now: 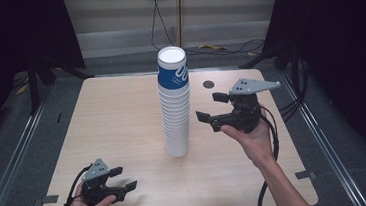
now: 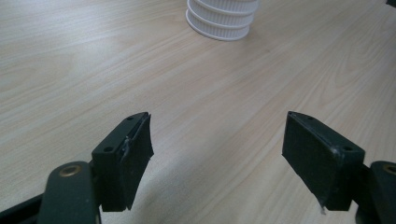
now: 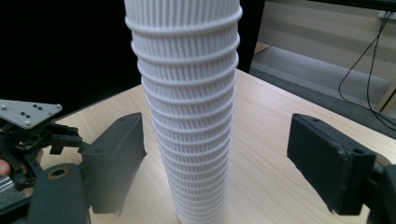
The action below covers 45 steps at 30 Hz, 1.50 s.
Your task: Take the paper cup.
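Right gripper [image 1: 210, 107], centre-right of high view: jaws spread, level with cup stack [image 1: 175, 103], apparently for side grasp. Left gripper [image 1: 123, 178], lower left: spread, idle.

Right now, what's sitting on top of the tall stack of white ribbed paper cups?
A blue-printed white paper cup tops the tall stack of white ribbed paper cups, mouth up; its visible inside looks empty. The cups nested below show just their rims; their insides are covered.
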### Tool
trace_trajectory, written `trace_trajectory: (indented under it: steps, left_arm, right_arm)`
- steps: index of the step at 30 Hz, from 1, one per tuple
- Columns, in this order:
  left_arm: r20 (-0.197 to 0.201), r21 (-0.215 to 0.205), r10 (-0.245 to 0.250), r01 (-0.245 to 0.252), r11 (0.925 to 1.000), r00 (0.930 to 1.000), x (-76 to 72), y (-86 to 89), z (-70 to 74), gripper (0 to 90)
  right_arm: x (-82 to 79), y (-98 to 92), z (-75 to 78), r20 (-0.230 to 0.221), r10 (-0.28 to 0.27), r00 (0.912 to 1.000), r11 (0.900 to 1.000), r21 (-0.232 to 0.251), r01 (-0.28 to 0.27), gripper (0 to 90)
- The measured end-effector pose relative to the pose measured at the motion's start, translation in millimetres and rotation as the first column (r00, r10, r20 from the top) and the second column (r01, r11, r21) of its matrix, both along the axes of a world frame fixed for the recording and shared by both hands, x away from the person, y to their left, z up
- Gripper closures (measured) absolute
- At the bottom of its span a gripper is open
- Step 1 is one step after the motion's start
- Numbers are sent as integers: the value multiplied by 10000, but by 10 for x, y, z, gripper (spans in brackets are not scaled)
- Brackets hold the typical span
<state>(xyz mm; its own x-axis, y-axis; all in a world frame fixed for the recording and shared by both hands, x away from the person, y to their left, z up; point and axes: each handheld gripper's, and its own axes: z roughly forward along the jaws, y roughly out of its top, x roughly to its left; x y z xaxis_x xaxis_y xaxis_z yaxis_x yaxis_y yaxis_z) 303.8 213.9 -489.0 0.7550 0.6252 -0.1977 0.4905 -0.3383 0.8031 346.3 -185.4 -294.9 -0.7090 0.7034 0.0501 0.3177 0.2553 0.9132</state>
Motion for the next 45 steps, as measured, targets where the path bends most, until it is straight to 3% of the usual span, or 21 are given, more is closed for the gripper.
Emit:
trace_trajectory:
  steps: [16,35,45]
  left_arm:
    - [-4,27,17,-17,10000,10000,3,6,-1,241]
    - [-9,70,-17,18,10000,10000,11,6,-8,241]
    - [-7,46,-2,2,10000,10000,10,19,-8,241]
  right_arm:
    - [221,185,446,-459,1101,9929,9928,-419,-1120,163]
    - [424,374,871,-527,1610,9856,9822,-897,-1652,186]
    - [528,447,982,-809,1917,9781,9712,-1279,-2009,156]
